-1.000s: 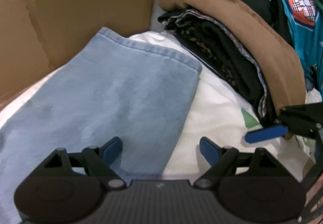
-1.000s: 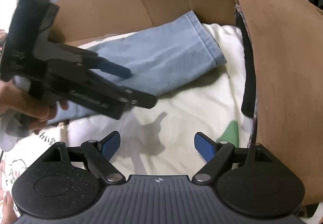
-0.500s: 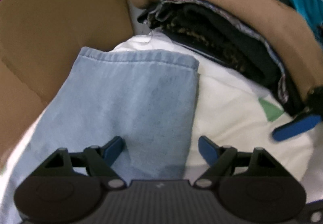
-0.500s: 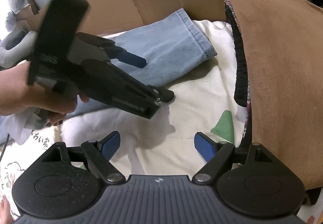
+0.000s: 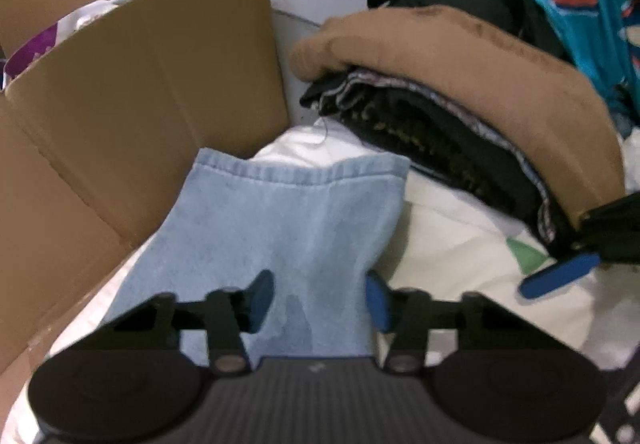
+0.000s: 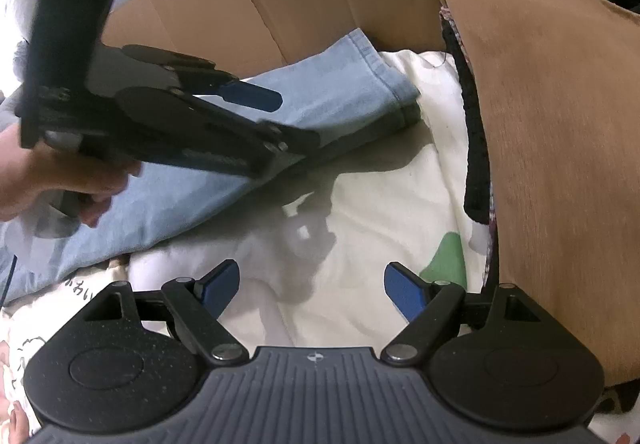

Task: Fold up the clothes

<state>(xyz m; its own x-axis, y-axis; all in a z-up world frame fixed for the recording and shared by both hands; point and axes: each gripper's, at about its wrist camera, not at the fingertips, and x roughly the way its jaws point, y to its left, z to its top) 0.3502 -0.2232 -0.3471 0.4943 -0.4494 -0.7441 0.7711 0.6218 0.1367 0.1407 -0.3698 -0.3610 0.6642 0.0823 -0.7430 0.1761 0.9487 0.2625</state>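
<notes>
Denim, pale blue: the jeans leg [image 5: 288, 228] lies on the bed sheet [image 6: 360, 204] beside the cardboard box [image 5: 140, 104], not yet folded. My left gripper [image 5: 318, 300] has just been closing around its edge, fabric between the fingers; I cannot tell if it is pinched. My right gripper [image 6: 312, 284] hangs released over bare sheet. Folded clothes [image 5: 460, 124] are already stacked right. Only the right view shows my hand [image 6: 48, 180]

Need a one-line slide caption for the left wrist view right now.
Left gripper closing around the light-blue denim leg on the white bedding, beside a cardboard box and folded stack.
</notes>
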